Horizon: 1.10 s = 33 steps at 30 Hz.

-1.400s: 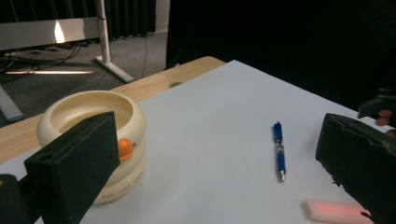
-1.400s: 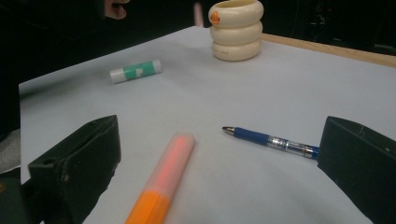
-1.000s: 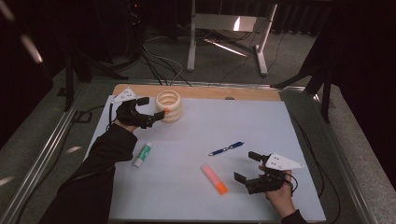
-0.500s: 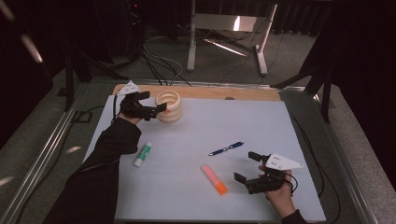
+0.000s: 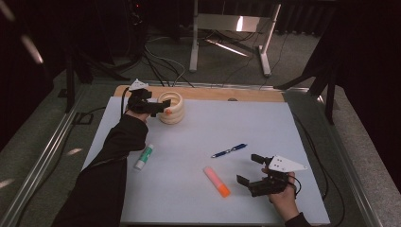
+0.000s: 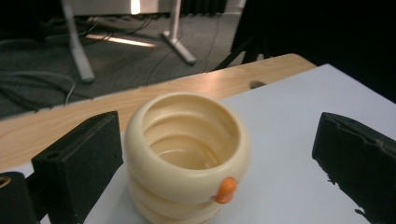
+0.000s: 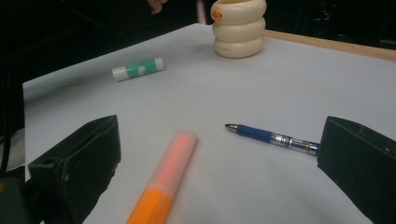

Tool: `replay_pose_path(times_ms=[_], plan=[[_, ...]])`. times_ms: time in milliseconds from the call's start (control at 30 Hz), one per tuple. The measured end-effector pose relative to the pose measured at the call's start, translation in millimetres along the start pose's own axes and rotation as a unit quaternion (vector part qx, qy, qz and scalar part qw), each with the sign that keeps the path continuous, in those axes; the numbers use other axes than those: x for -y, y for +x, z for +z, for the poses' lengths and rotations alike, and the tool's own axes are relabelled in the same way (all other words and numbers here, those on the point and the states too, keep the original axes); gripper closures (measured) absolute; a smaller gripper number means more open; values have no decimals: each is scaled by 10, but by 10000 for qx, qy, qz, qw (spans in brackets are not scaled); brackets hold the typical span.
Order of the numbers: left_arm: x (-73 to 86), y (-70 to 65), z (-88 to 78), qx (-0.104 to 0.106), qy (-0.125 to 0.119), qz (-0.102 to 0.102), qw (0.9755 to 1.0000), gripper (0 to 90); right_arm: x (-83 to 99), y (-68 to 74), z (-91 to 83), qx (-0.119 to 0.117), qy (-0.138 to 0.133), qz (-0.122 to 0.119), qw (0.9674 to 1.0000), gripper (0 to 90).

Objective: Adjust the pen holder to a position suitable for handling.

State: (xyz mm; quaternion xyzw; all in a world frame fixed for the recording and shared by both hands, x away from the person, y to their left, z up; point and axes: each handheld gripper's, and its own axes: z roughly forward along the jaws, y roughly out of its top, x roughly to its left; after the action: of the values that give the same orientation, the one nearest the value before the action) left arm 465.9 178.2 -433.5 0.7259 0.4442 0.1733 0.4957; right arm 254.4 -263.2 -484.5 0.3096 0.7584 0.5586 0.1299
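**A:** What's in front of me?

**B:** A dim room with cables and metal stand legs on the floor, and before you a table [image 5: 302, 208] covered in a pale sheet, a strip of bare wood along its far edge. Your left gripper [image 5: 158, 107] is at the far left, jaws spread wide on either side of a cream ribbed cup [image 5: 171, 108] without touching it. The cup stands upright, with a small orange piece on its rim.

**A:** And my right hand?

**B:** Your right gripper [image 5: 250, 169] rests near you on the right, jaws open, holding nothing. Just left of it lies an orange highlighter [image 5: 216, 181]; a blue pen [image 5: 229, 150] lies beyond. A green-and-white tube [image 5: 143, 157], possibly a glue stick, lies by your left sleeve.
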Motion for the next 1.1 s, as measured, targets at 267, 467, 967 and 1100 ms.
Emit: replay_pose_path(times_ms=[267,467,967,1100], plan=[[15,102,143,-543,261,-396,9974,58,2,2,2,-29,4,0,10000,0],[41,134,231,-726,291,-629,9950,156,2,2,6,-32,5,3,10000,0],[44,179,405,-1087,590,-832,9888,411,6,-5,5,-26,17,17,10000,0],[67,186,458,-1151,685,-857,9873,473,8,-9,5,-27,26,32,10000,0]])
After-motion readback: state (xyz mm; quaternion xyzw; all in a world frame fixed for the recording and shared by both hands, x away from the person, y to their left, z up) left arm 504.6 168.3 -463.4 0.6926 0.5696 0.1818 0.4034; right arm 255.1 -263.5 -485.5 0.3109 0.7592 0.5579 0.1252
